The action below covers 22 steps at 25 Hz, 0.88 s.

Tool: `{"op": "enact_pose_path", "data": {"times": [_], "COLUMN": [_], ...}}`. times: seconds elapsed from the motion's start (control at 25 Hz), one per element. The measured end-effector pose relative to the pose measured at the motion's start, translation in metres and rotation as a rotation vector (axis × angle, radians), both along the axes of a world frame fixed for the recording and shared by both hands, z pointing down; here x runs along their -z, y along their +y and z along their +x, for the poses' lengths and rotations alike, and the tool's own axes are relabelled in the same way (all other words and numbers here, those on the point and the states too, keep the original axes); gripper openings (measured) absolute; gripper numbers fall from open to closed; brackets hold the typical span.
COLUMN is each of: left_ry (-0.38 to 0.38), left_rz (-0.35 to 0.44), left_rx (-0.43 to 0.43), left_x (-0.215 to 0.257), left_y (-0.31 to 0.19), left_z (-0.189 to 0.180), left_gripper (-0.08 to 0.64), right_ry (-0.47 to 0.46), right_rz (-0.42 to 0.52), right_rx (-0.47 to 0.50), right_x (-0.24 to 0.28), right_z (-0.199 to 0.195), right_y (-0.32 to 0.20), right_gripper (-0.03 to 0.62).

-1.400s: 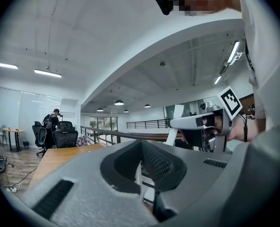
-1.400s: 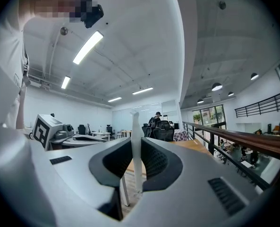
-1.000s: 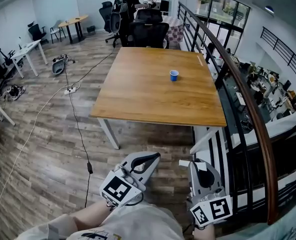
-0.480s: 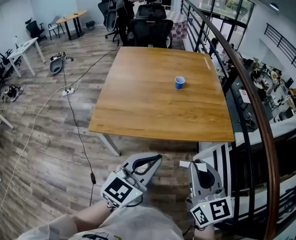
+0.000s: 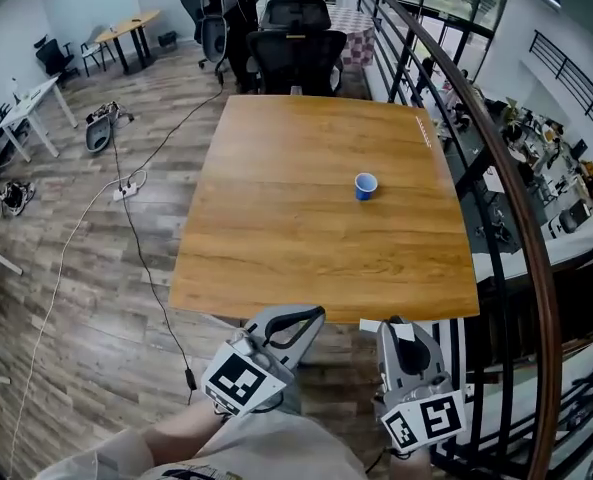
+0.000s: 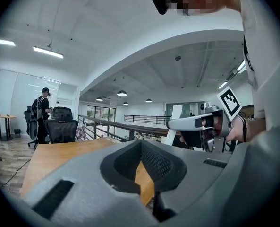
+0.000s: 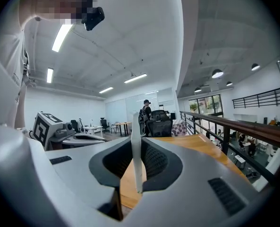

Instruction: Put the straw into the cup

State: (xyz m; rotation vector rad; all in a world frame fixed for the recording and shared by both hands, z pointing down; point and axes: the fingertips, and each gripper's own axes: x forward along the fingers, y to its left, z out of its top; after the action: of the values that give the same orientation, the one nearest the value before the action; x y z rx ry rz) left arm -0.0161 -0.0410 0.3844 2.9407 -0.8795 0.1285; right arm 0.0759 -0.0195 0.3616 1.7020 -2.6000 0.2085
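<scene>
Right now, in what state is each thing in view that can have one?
right gripper, jaws shut on the straw.
straw, upright, clamped between those jaws.
left gripper, jaws shut, nothing between them.
cup, upright on the table, no straw in it.

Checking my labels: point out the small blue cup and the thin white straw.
small blue cup [image 5: 365, 186], head view, on its open top.
thin white straw [image 7: 136, 155], right gripper view, at mid-length.

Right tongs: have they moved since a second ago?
Yes. The right tongs have come forward: the table, well ahead earlier, now reaches their tips.
</scene>
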Motion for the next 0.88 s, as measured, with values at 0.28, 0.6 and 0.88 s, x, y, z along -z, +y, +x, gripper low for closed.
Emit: {"op": "enact_pose_path", "data": {"times": [0.28,0.6,0.88], "left_ry": [-0.010,-0.009,0.004], "left_rz": [0.017,0.004,0.001], "left_rx": [-0.065,-0.136,-0.147], "left_x": [0.007,0.013,0.020], "left_y": [-0.101,-0.160,-0.185], "left_z": [0.001,0.002,0.001], "left_gripper": [0.014,0.014,0.014], "right_ry": [0.026,0.037,0.069], "right_rz": [-0.016,-0.057,-0.070], "right_rx": [-0.053,-0.112,-0.116], "right_x": [0.008,0.005,0.007], "right_z": [0.000,0.000,-0.002], "right_y": [-0.102,-0.167,-0.198], "right_gripper": [0.055,0.055,0.055]}}
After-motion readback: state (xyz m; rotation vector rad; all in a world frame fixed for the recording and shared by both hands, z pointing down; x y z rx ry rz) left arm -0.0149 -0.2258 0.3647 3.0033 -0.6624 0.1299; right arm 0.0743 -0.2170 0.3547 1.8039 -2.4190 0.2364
